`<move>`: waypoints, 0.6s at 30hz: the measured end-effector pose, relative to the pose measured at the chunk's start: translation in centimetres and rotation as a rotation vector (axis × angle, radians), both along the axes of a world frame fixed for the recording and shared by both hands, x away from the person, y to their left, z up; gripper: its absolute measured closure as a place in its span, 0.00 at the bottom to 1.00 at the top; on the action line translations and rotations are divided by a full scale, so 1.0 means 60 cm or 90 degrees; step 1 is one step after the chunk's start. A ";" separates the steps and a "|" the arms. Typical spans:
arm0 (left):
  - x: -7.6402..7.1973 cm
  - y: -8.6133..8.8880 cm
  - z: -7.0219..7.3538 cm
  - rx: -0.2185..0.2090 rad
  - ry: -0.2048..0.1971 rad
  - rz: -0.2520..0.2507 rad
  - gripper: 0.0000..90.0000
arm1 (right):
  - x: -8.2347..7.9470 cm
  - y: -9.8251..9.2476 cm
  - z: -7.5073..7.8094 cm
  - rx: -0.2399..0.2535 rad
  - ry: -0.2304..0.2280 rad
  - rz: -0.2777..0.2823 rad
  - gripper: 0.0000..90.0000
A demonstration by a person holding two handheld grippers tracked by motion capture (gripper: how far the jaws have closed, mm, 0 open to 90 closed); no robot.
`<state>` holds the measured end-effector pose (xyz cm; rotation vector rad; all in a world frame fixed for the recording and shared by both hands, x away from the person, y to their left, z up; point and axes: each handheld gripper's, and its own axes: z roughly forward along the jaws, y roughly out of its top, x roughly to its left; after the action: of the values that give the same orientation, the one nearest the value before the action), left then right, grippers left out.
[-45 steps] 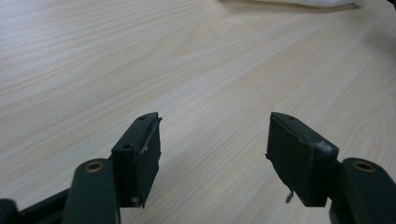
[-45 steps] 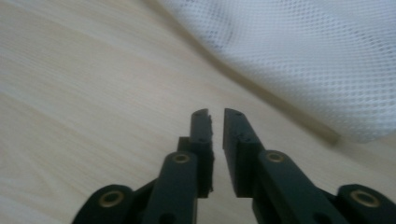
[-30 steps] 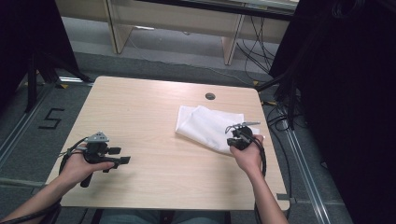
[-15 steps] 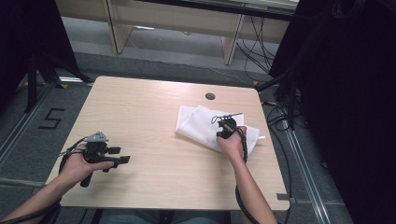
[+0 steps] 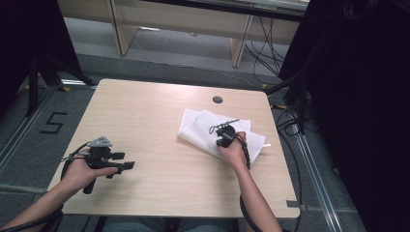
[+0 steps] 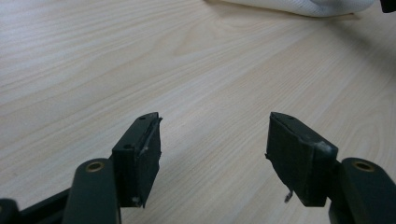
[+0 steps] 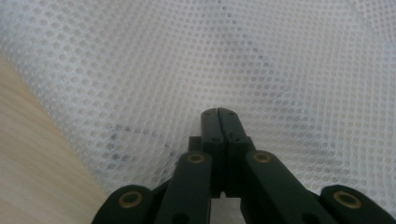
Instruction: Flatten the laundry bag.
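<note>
- My right tongs [image 5: 223, 134] point down onto the white mesh cloth [image 5: 203, 126], jaws pressed together, nothing visibly pinched.
- My left tongs [image 5: 126, 166] rest level on the worktop [image 5: 154, 111], jaws apart, cloth well away.

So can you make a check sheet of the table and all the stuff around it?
Surface: light wooden table, round cable hole near the far edge.
Job's things: white mesh cloth, folded, on the table's right half.
Clutter: nothing seen.
Grippers: left tongs open over bare wood; right tongs shut, tips against the cloth, no fold seen between them.
Cables: one trails from each gripper; more on the floor.
Surroundings: grey floor, a "5" mark.
</note>
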<state>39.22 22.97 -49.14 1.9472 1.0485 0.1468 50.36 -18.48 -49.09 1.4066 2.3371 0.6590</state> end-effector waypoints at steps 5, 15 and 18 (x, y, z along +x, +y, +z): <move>-0.001 0.000 0.001 0.002 -0.002 -0.001 0.39 | -0.011 0.032 -0.001 -0.034 -0.010 0.044 1.00; -0.001 -0.001 0.001 0.001 -0.004 0.002 0.39 | -0.028 0.079 0.000 -0.034 0.001 0.107 1.00; -0.003 -0.005 0.003 -0.009 -0.008 0.002 0.40 | -0.032 0.084 -0.001 -0.020 0.004 0.126 1.00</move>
<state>39.05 22.65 -48.94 1.9302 1.0424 0.1523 48.44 -13.46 -49.16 1.1753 2.5018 0.6682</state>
